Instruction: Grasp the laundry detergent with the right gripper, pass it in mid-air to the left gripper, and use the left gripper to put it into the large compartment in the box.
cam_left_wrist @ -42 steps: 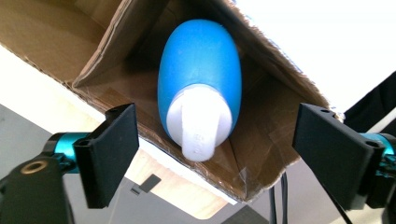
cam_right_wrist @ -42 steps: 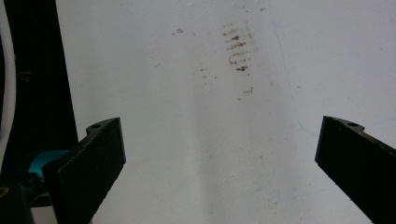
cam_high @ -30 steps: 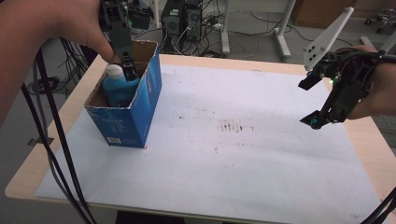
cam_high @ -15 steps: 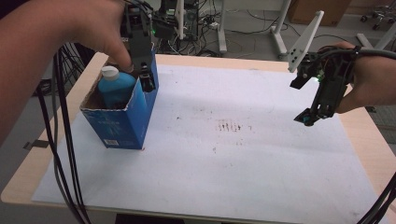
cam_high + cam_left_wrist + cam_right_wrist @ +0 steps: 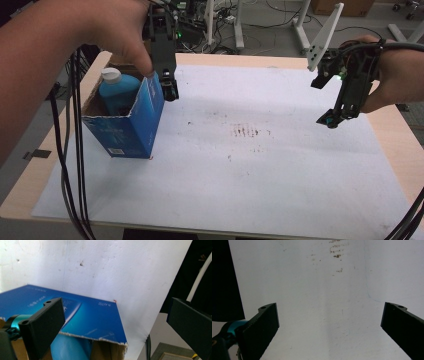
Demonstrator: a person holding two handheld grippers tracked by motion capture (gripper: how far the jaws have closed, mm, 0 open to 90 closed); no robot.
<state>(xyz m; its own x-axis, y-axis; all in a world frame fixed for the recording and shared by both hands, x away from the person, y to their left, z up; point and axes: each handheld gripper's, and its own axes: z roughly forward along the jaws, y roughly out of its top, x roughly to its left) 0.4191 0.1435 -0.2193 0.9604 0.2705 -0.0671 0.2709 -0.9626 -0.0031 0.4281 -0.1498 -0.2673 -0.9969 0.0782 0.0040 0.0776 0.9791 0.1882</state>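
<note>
An open-topped blue cardboard box (image 5: 131,125), glossy outside with raw brown torn edges, stands at about nine o'clock on the white paper sheet (image 5: 260,170) that covers the pale wooden table (image 5: 400,145). Inside it stands a smooth blue plastic bottle (image 5: 117,92) with a white screw cap (image 5: 110,75), leaning toward the box's ten o'clock corner. The left gripper (image 5: 169,90), matte black, hangs at the box's one o'clock rim; its jaws have just been opening and stand wide, the torn rim between them but unpinched. The right gripper (image 5: 330,119) hovers at three o'clock, jaws spread, empty, above the sheet's brown speckled stains (image 5: 247,132).
</note>
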